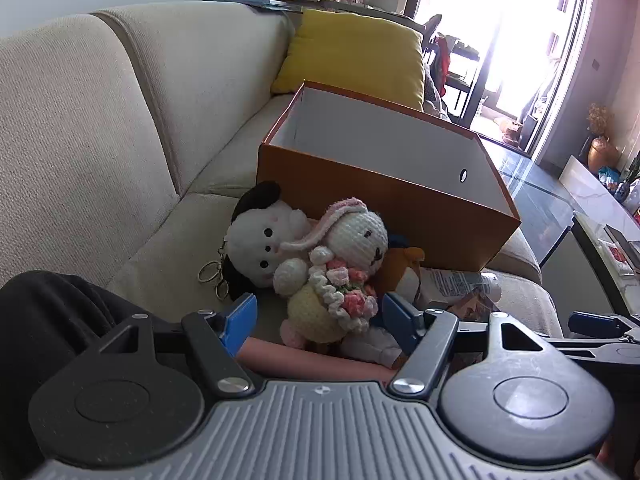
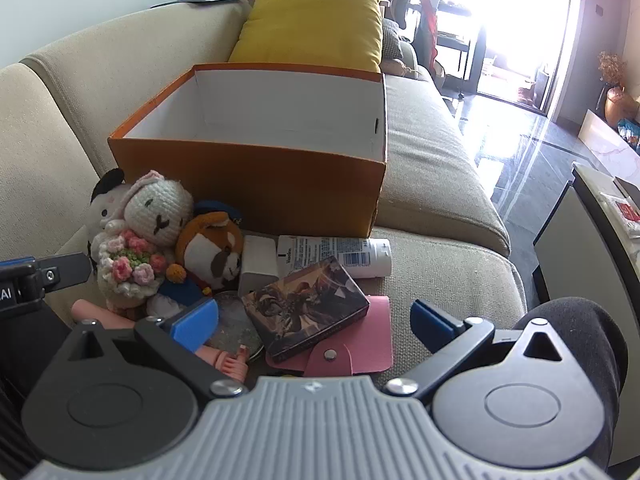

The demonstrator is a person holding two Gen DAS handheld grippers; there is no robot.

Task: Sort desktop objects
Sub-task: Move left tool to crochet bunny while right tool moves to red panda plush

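An open orange box (image 1: 384,204) (image 2: 256,184) with a white inside stands on the beige sofa. In front of it lies a heap: a crocheted white bunny with a flower bouquet (image 1: 344,264) (image 2: 140,240), a white-and-black plush (image 1: 260,240), a brown fox plush (image 2: 216,248), a white tube (image 2: 340,254), a dark printed card box (image 2: 308,304) and a pink snap pouch (image 2: 352,352). My left gripper (image 1: 318,316) is open just short of the bunny. My right gripper (image 2: 314,322) is open over the card box, touching nothing.
A yellow cushion (image 1: 352,56) leans on the sofa back behind the box. The sofa's front edge drops to a glossy tiled floor (image 2: 520,152) on the right. A low white table (image 2: 592,240) stands at far right. A person's dark-clad legs (image 2: 576,332) frame the heap.
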